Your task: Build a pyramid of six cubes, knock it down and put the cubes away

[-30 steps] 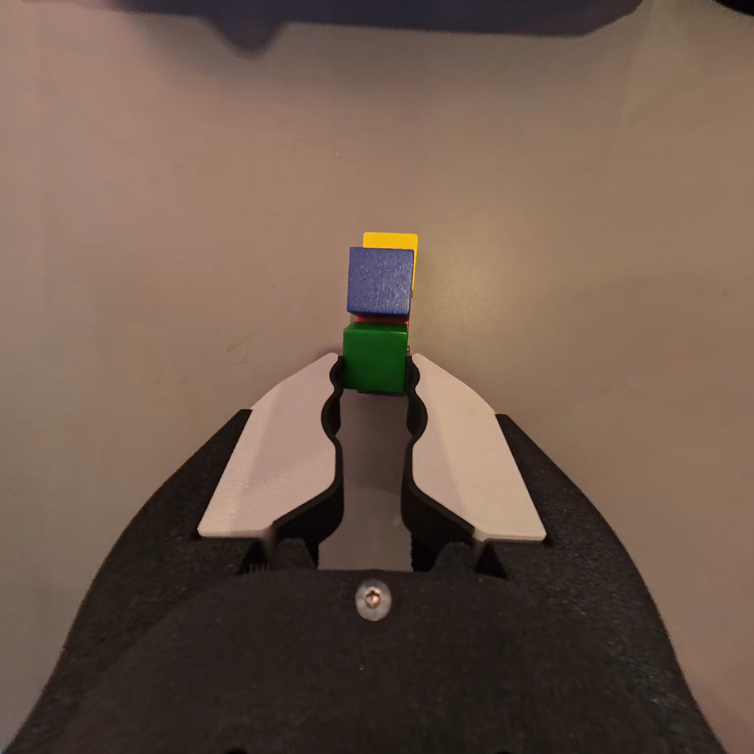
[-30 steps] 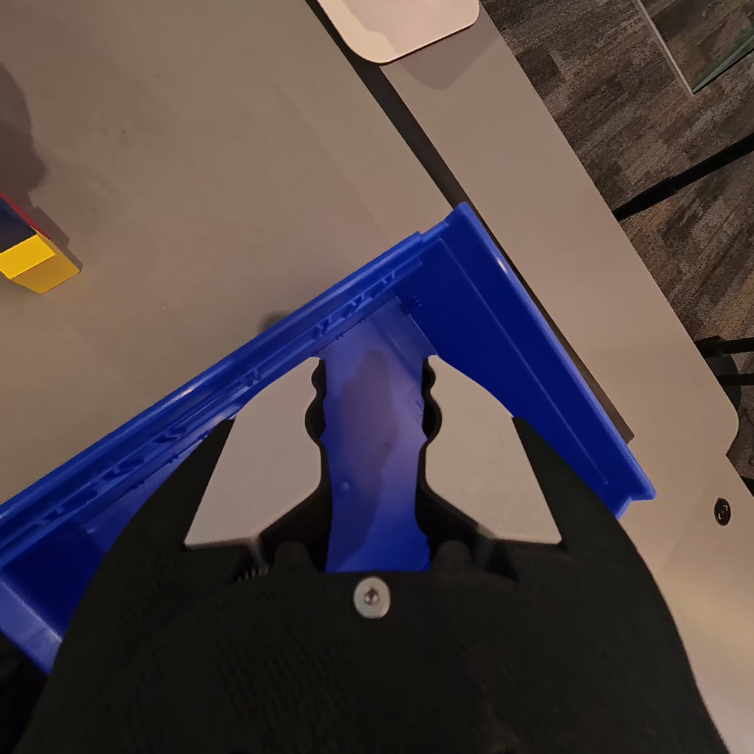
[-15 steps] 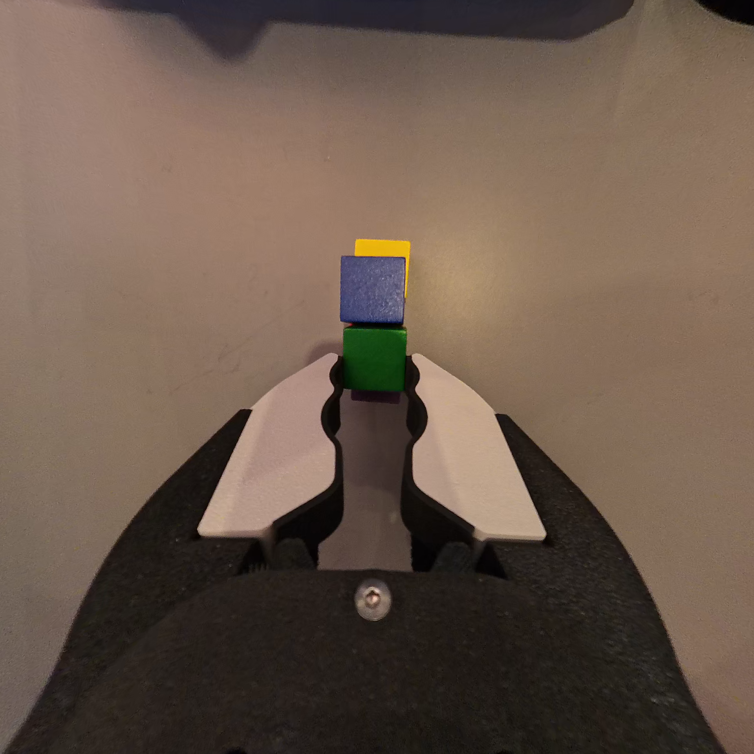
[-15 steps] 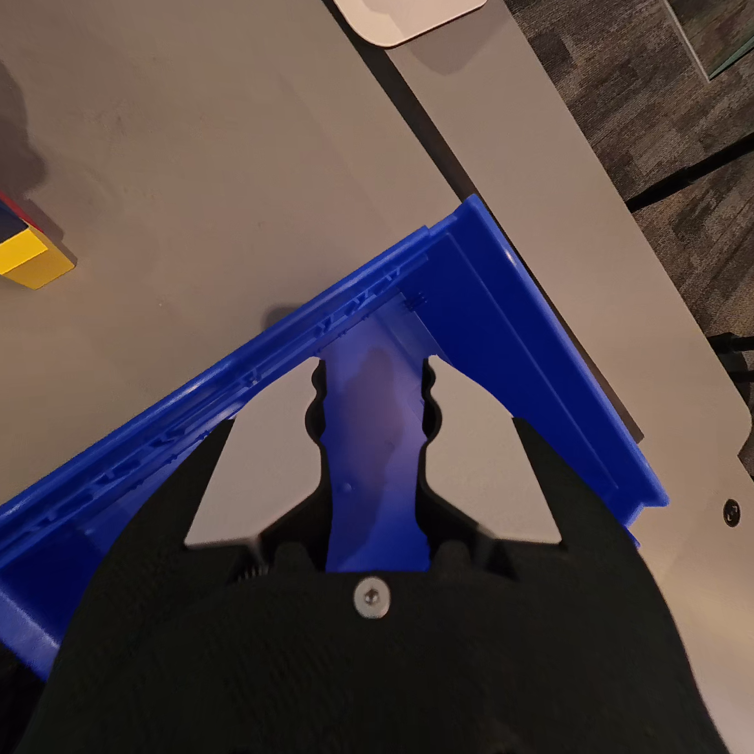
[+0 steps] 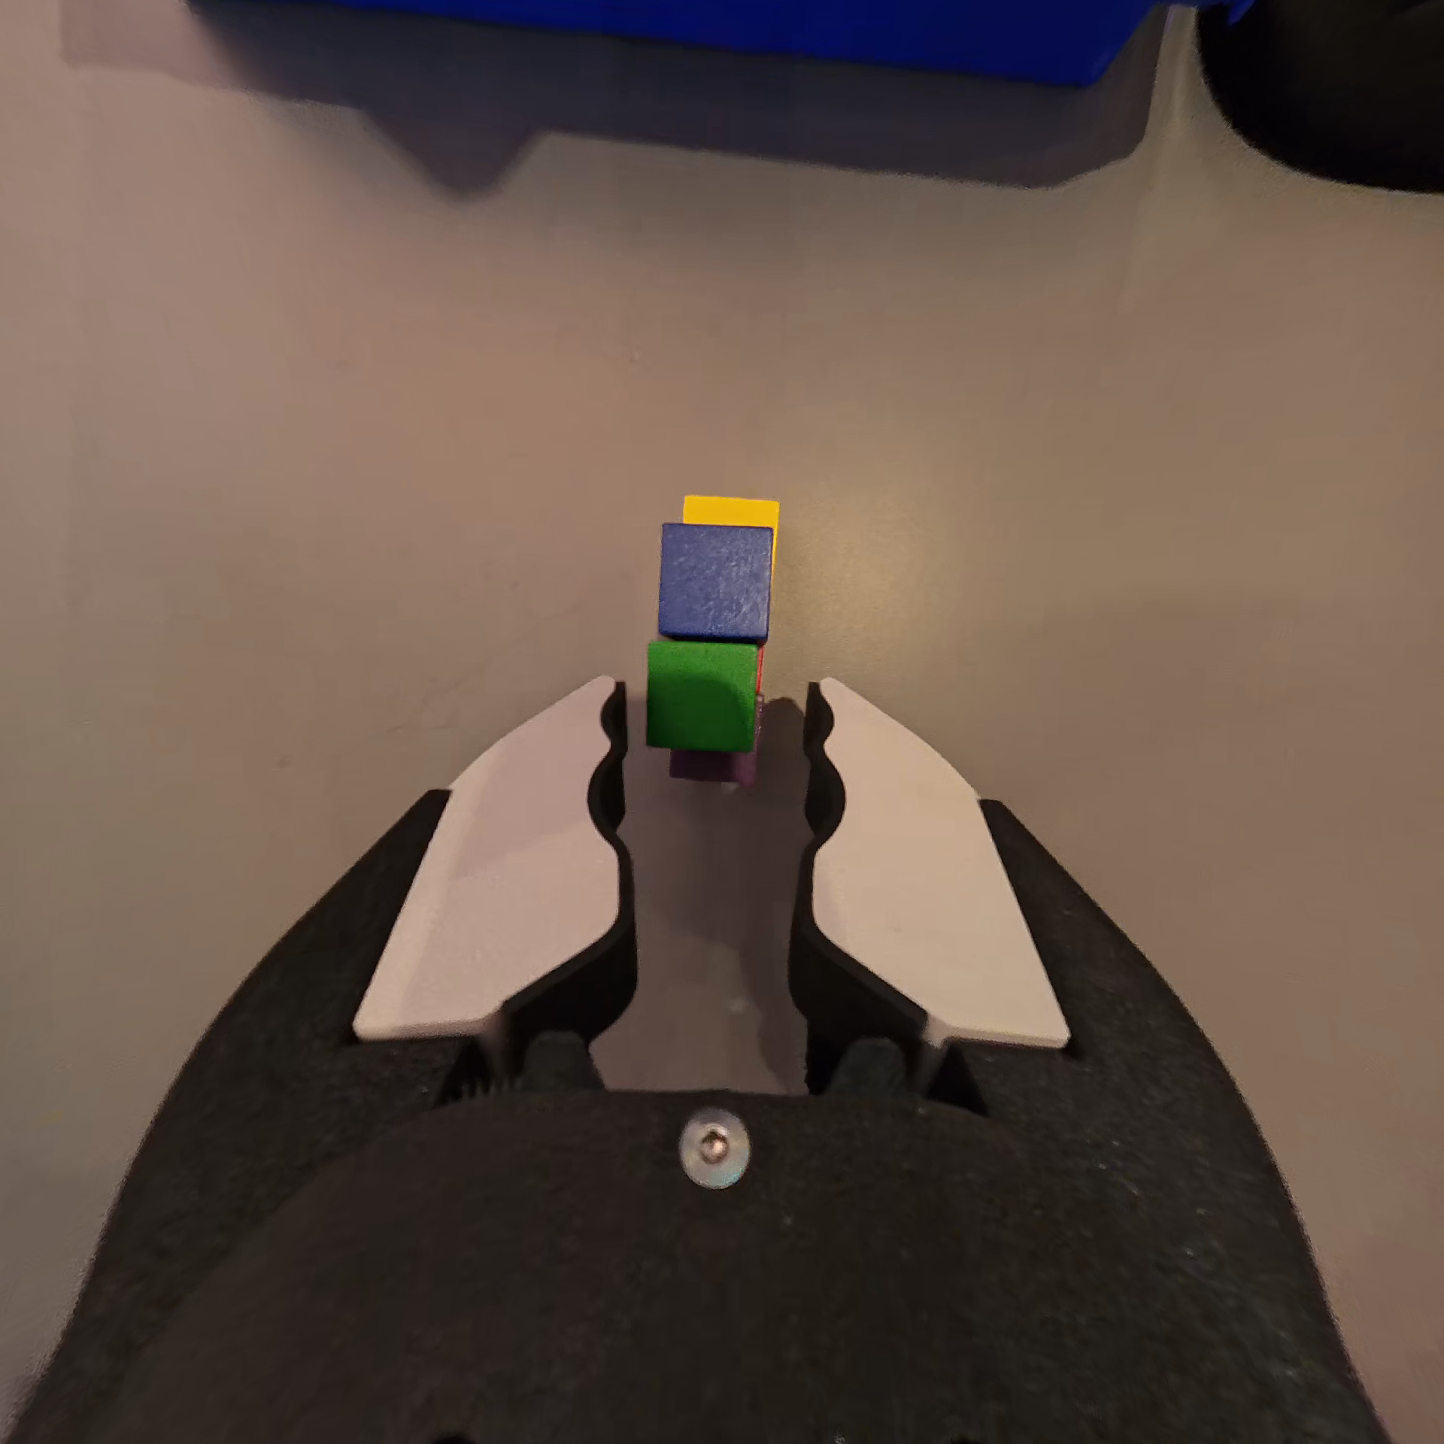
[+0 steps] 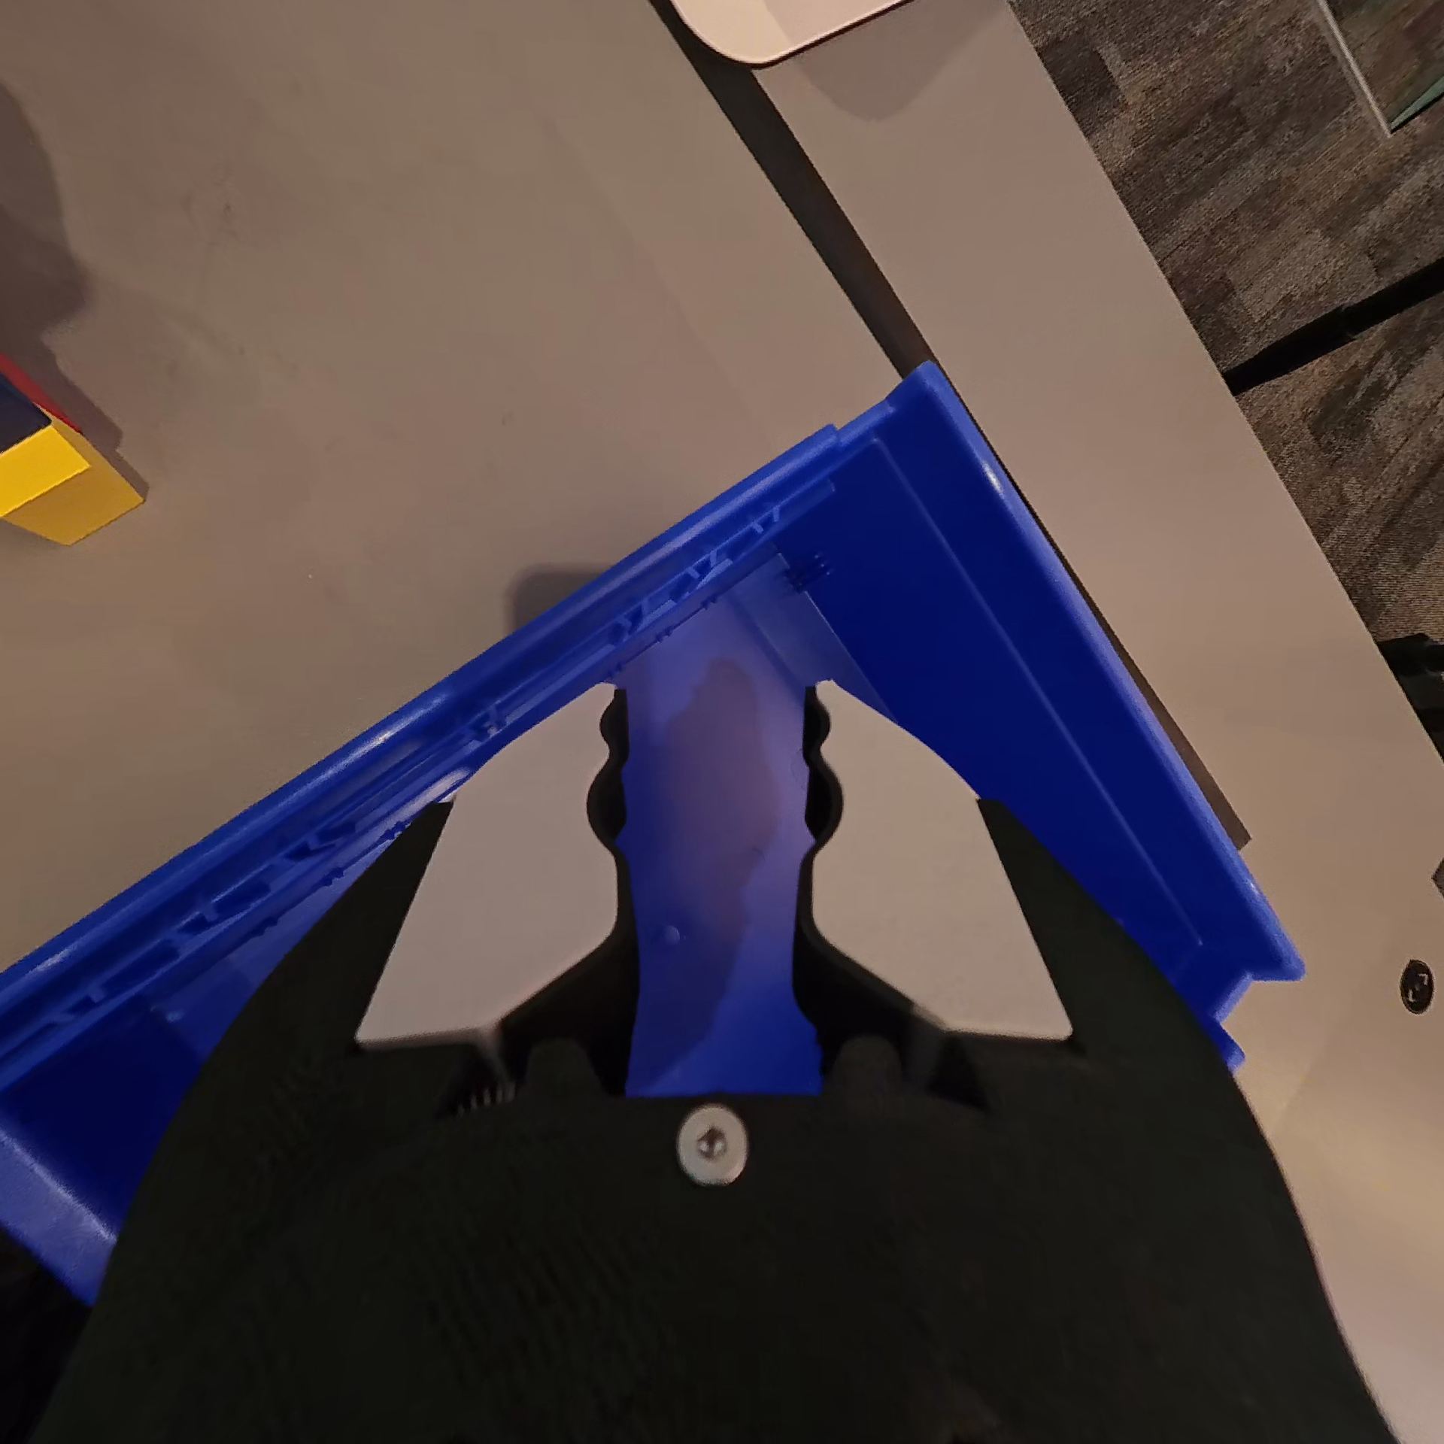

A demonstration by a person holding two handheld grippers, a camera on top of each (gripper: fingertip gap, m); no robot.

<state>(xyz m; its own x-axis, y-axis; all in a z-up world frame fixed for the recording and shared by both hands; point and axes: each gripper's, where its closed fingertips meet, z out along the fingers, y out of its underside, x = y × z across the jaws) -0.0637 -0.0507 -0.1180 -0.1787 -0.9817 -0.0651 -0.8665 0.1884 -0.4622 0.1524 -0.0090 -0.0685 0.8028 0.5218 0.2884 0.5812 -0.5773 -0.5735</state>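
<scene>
In the left wrist view my left gripper (image 5: 715,703) is open, looking down on a stack of cubes. A green cube (image 5: 701,694) stands between the fingertips with a gap to each pad. It rests over a purple cube (image 5: 707,764) and a sliver of a red cube (image 5: 759,664). A blue cube (image 5: 716,580) sits beside it, with a yellow cube (image 5: 730,509) beyond. In the right wrist view my right gripper (image 6: 713,703) is open and empty above the floor of a blue bin (image 6: 1016,625). The yellow cube (image 6: 55,488) shows at the left edge.
The blue bin's edge (image 5: 703,31) lies at the top of the left wrist view, with a dark object (image 5: 1344,86) at the top right. A pale board (image 6: 781,23) lies at the table's far side. The table edge and dark carpet (image 6: 1250,156) are at the right. There is about 25 centimetres between the tips of the two grippers.
My left gripper was shut on the green cube, lowered it onto the cubes below, and has now opened, leaving it on the stack. The right gripper stayed open over the bin, drifting slightly.
</scene>
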